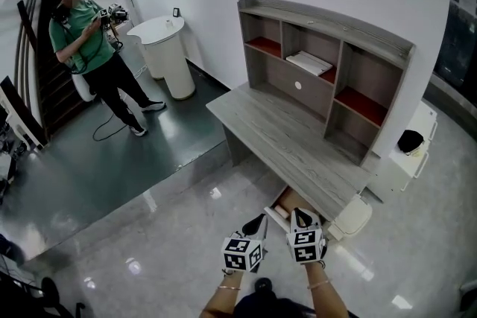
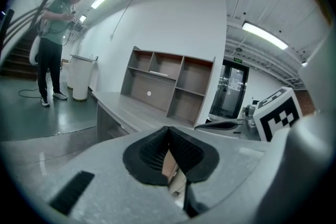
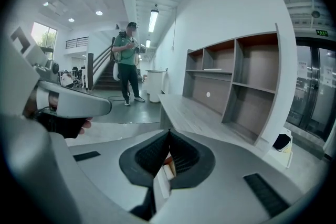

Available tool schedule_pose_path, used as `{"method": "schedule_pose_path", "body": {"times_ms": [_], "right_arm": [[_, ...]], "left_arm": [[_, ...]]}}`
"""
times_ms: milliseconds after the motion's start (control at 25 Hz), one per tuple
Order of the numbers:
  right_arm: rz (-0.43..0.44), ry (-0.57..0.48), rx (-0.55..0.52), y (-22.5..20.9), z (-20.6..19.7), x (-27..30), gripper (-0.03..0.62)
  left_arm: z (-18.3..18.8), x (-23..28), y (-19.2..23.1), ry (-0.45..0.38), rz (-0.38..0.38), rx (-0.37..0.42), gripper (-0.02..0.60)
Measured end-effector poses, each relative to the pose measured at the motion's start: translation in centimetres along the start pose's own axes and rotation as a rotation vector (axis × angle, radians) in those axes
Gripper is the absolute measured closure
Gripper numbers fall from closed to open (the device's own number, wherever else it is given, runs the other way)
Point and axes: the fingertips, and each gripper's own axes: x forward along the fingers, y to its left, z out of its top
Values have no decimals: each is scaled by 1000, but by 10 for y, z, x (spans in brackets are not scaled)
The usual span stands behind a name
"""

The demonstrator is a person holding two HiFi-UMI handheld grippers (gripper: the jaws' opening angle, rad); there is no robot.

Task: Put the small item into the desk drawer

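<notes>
1. The desk with its shelf unit stands in the centre and upper right of the head view.
2. The drawer is pulled open under the near edge of the desk, at the lower centre of the frame.
3. The left gripper is just beside the drawer's left. Its tongs are pressed together, with nothing between them.
4. The right gripper is over the open drawer. Its tongs are also fully together and hold nothing.
5. The small item is in neither gripper. A white piece lies at the left edge of the drawer, and it cannot be told if this is the item.
6. A person in a green shirt stands at the upper left, well apart from the desk.
</notes>
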Motion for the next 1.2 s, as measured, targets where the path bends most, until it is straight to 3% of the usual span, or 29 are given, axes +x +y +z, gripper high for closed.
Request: {"method": "schedule_pose_path", "body": {"times_ms": [520,1200], "right_arm": [[47,-127,-23,0,25,-74,592],[115,-250,-90,-7,55,-155,592]], "left_arm": [[39,-45,-54,-82,38,110,566],[67,-92,-124,-156,78,185,566]]}}
